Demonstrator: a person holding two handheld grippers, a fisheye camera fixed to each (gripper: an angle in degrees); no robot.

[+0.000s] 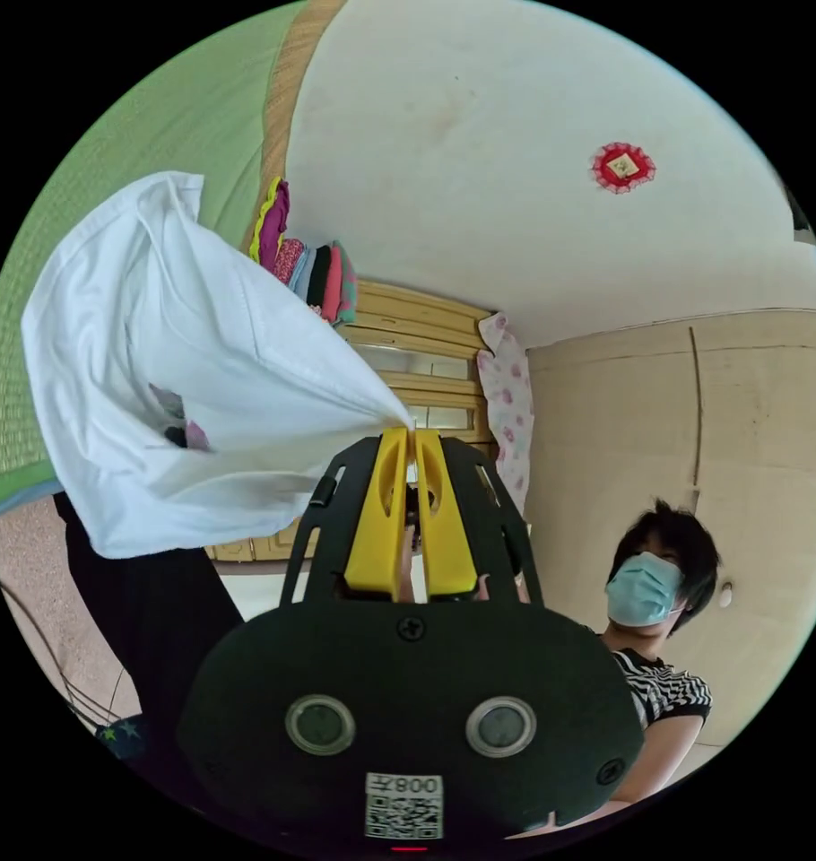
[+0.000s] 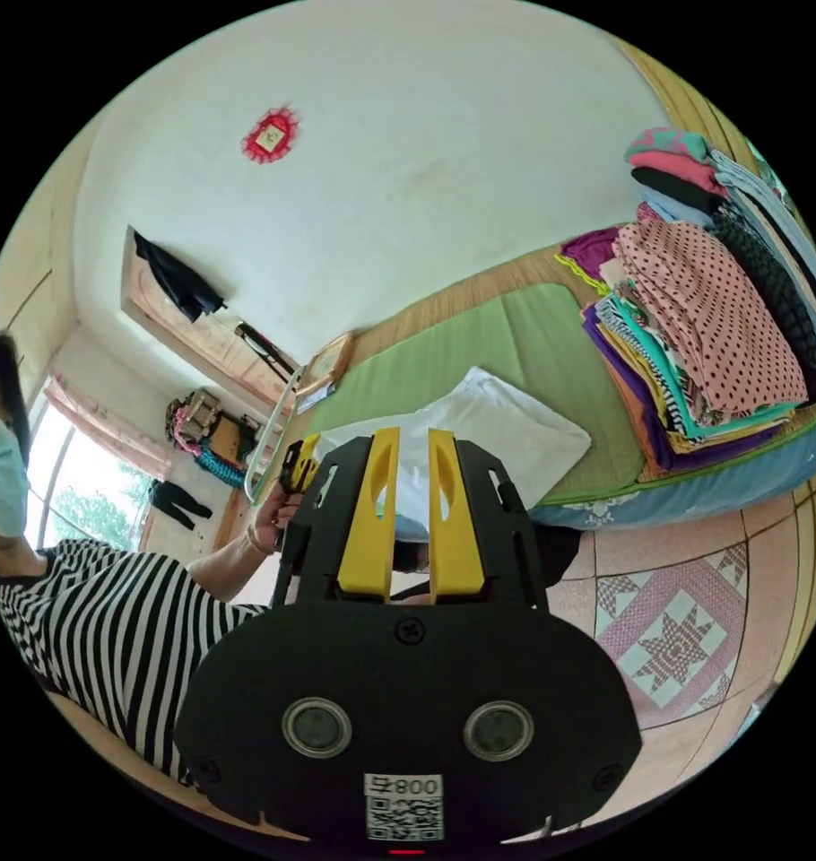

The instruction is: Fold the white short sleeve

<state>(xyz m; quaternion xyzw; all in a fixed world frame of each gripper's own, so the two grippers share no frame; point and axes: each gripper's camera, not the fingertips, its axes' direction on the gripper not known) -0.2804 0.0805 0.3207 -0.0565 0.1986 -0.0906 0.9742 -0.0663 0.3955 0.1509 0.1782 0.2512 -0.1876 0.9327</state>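
The left gripper (image 1: 414, 437) pinches the white short sleeve (image 1: 184, 359), lifted above a green mat (image 2: 480, 345). The right gripper (image 2: 412, 435) hangs spread, jaws apart, holding nothing.

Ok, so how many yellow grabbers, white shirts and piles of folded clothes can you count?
Yellow grabbers: 2 (left grabber, shut on the shirt; right grabber, open)
White shirt: 1
Pile of folded clothes: 1
Total: 4
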